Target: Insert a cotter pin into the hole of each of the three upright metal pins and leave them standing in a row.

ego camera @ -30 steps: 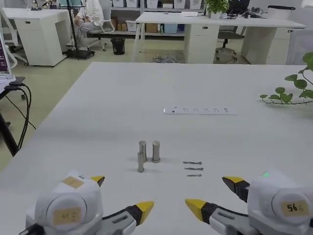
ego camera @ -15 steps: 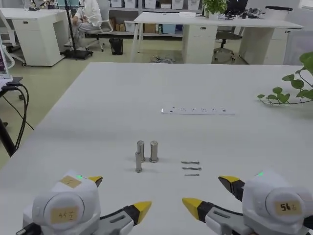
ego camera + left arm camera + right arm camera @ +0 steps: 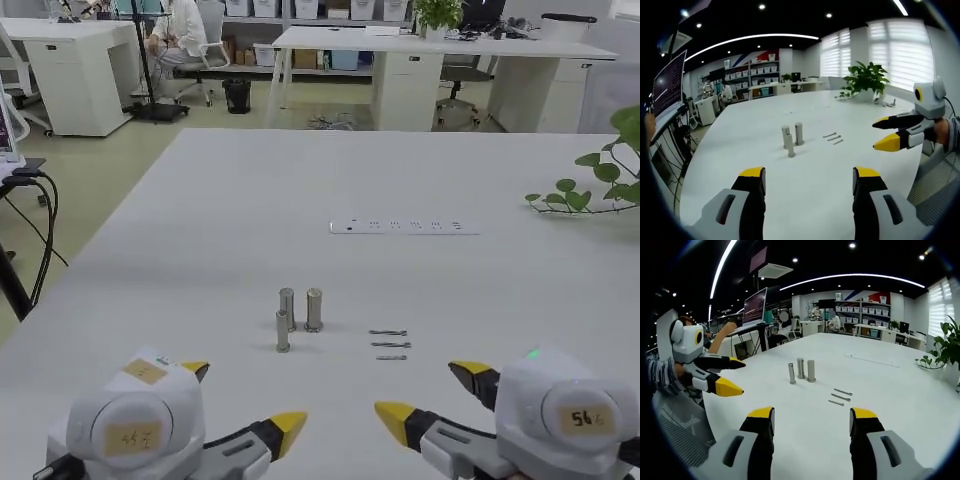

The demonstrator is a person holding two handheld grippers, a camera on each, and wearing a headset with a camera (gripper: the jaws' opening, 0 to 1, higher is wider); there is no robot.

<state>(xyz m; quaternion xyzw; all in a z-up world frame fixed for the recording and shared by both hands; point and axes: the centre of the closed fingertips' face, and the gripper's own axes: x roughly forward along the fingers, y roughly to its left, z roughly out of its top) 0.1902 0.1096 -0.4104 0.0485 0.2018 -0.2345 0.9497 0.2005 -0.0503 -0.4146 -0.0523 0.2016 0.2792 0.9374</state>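
Standing upright, clustered close together: three grey cylindrical metal pins [image 3: 314, 308]. Lying flat just beside them, parallel, separate: three thin silvery cotter pins [image 3: 391, 344].

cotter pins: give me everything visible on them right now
Three thin grey metallic cotter pins lie flat on the white table, parallel, one behind the next in a short stack. They sit to the right of the upright metal pins, apart from them, none inserted. Nothing touches them but the table. The left gripper and right gripper, both open, are nearer the person. Head and leg detail is too small to tell.
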